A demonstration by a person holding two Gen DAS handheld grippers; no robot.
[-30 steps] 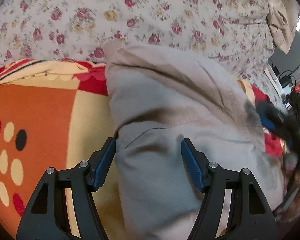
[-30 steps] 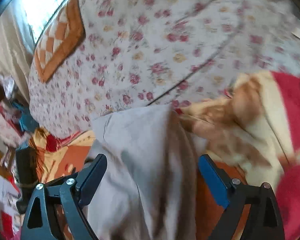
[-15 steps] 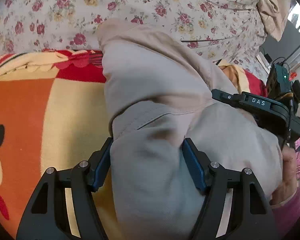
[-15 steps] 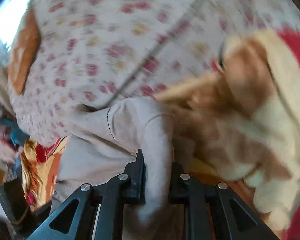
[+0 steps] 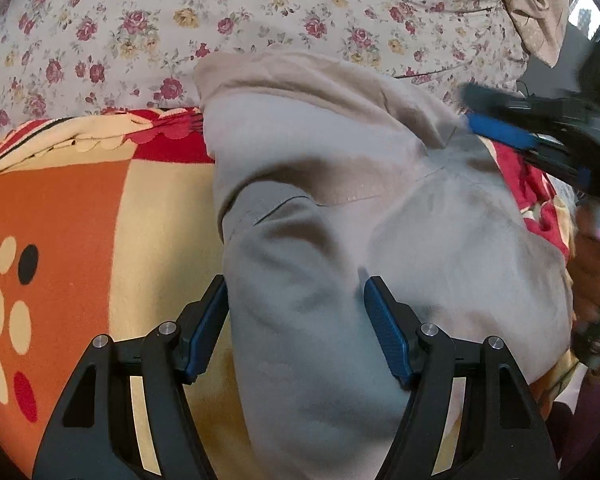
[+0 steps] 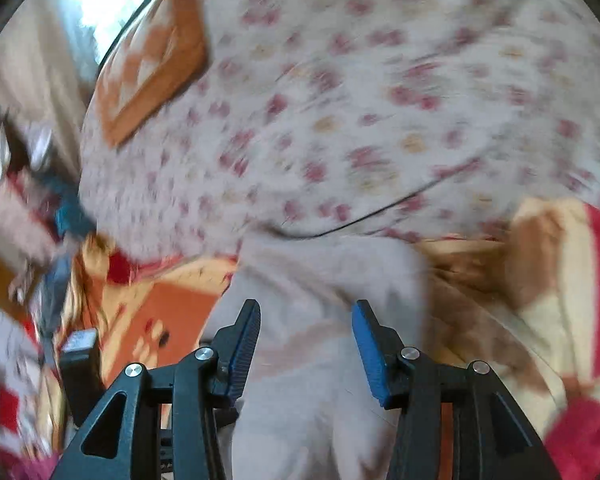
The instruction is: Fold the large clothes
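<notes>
The beige garment (image 5: pixel 340 208) lies bunched on the bed in front of me, partly on the orange, red and cream patterned blanket (image 5: pixel 72 216) and reaching up to the edge of the floral bedsheet (image 5: pixel 220 12) behind it. A seam crosses its middle and its upper end is rolled into a thick fold.

My left gripper (image 5: pixel 296 320) points down at the garment's near end. A thick bunch of the cloth fills the gap between its 2 blue pads (image 5: pixel 388 336); the left pad sits against the cloth's edge and the right pad presses into a crease, so it is pinching the garment in a wide hold.

My right gripper (image 6: pixel 306 344) hangs over the same garment (image 6: pixel 332 280) from the other side. Its jaws are opening, with the cloth lying between and below the 2 blue pads (image 6: pixel 366 352), which no longer press on it. This view is badly blurred, so finer detail of the fabric is lost.

In the left wrist view, that right gripper (image 5: pixel 512 136) shows at the right edge, above the garment's far corner, and my hand (image 5: pixel 592 272) shows blurred below it.

Beyond the sheet, an orange and white pillow (image 6: pixel 156 64) lies near bright window light.
</notes>
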